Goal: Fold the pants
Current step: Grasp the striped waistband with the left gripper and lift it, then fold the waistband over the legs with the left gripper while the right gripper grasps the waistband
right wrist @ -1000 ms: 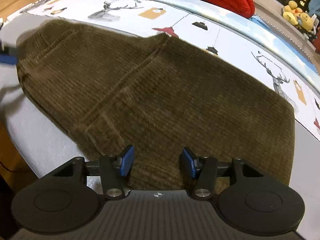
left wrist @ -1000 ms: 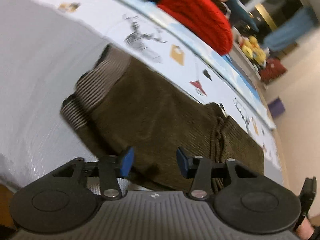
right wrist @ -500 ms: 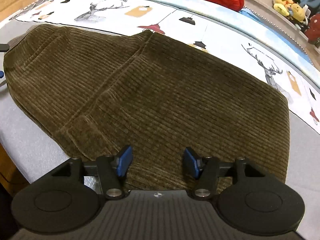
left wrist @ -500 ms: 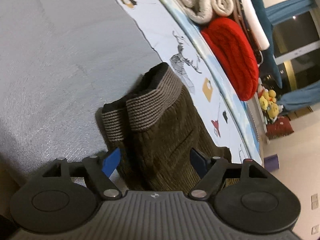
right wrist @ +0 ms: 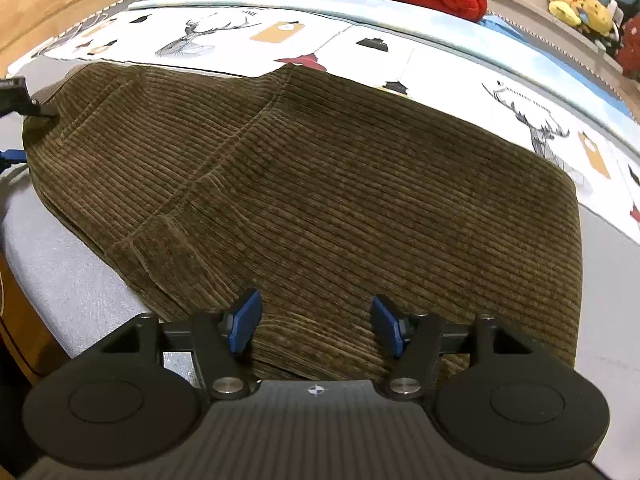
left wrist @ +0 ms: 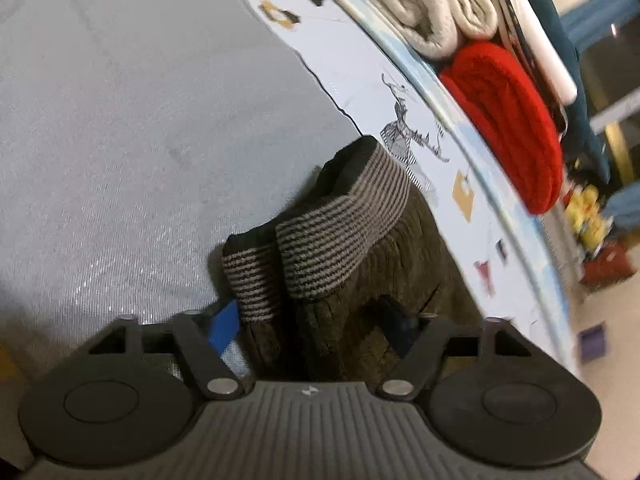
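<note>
Olive-brown corduroy pants [right wrist: 340, 184] lie folded flat on a grey bed. Their striped cuffs [left wrist: 332, 232] bunch up in the left wrist view. My left gripper [left wrist: 312, 320] is open wide, with the cuff end of the pants between its blue pads; the right pad is partly hidden by the fabric. My right gripper [right wrist: 316, 326] is open and hovers just over the near edge of the pants, empty. The left gripper's tip [right wrist: 16, 96] shows at the far left end of the pants in the right wrist view.
A patterned white sheet [right wrist: 280, 36] with deer prints lies behind the pants. A red knit blanket [left wrist: 508, 120] and cream folded towels [left wrist: 432, 4] are stacked further back. Yellow plush toys [right wrist: 576, 4] sit at the far right. Grey mattress [left wrist: 120, 120] spreads left.
My left gripper has opened wider and moved in onto the cuffs, which now sit between its pads. My right gripper has edged slightly forward over the pants' near edge.
</note>
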Motion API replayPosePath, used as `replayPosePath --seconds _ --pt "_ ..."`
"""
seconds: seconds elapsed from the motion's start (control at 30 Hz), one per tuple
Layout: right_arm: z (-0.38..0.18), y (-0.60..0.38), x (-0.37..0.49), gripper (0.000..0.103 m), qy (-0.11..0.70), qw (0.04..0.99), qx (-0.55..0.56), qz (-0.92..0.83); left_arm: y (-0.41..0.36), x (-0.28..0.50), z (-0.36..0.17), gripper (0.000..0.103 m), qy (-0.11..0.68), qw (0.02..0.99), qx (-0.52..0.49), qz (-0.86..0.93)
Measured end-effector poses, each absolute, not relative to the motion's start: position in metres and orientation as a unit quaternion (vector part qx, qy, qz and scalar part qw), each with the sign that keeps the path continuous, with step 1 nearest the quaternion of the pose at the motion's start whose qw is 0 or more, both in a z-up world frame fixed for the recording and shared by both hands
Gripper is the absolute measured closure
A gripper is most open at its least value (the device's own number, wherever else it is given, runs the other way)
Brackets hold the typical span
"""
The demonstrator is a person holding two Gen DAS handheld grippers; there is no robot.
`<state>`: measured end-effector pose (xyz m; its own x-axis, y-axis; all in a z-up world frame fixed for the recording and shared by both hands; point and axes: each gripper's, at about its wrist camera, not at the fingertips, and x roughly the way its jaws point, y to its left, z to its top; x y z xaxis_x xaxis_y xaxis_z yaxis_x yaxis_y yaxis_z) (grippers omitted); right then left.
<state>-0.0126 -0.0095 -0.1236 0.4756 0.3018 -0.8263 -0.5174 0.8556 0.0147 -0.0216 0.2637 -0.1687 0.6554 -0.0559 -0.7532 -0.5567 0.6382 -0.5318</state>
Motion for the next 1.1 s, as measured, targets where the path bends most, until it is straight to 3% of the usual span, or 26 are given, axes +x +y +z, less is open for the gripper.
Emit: replayPosePath --seconds 0.13,0.4,0.57,0.7,0.87,0.97,1.03,1.1 --pt "-0.121 -0.013 -0.01 0.038 0.459 0.85 -0.106 0.235 0.246 -0.028 -0.151 0.069 0.378 0.845 -0.344 0.16" --pt "-0.099 -0.042 -0.003 0.039 0.442 0.877 -0.075 0.173 0.138 -0.012 -0.041 0.079 0.317 0.928 -0.175 0.082" --pt "-0.094 -0.108 0.012 0.04 0.443 0.89 0.022 0.1 -0.008 0.01 0.022 0.081 0.266 0.962 -0.059 -0.029" --pt "-0.099 -0.172 0.018 0.042 0.434 0.895 0.101 0.008 -0.144 0.011 0.02 0.081 0.267 0.956 0.053 -0.112" --pt "-0.11 -0.252 0.014 0.043 0.406 0.886 0.202 -0.099 -0.277 0.004 -0.069 0.075 0.355 0.901 0.17 -0.181" --pt "-0.119 -0.286 0.008 0.042 0.393 0.872 0.269 -0.11 -0.282 0.007 -0.105 0.061 0.432 0.865 0.155 -0.204" --pt "-0.124 -0.296 0.006 0.041 0.39 0.863 0.311 -0.082 -0.263 0.002 -0.101 0.044 0.424 0.873 0.125 -0.205" --pt "-0.126 -0.293 0.005 0.035 0.391 0.855 0.338 -0.037 -0.24 -0.001 -0.087 0.034 0.409 0.883 0.109 -0.201"
